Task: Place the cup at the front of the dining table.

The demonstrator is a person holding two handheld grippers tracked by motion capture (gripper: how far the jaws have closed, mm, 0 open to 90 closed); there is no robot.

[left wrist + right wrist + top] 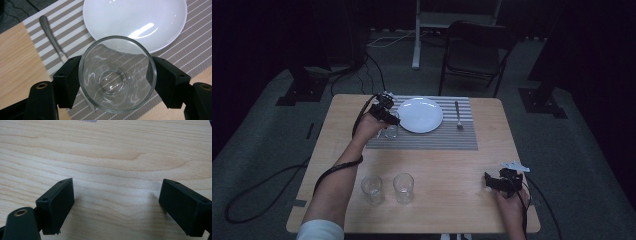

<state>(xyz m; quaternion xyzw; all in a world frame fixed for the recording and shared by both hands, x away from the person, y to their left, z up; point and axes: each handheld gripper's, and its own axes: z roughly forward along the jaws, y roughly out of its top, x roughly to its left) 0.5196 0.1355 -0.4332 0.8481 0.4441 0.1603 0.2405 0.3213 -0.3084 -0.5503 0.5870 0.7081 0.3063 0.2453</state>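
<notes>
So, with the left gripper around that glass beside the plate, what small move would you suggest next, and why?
Probably lower it gently onto the placemat and open. The left gripper has a jaw on each side of the glass, upright at the plate's edge. I cannot tell whether it already rests on the mat, so release only once it does. The right gripper is open over bare table.

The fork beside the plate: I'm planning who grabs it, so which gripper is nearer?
Left. The left gripper holds a glass across the plate from the fork; the right gripper sits near the table's front edge.
</notes>
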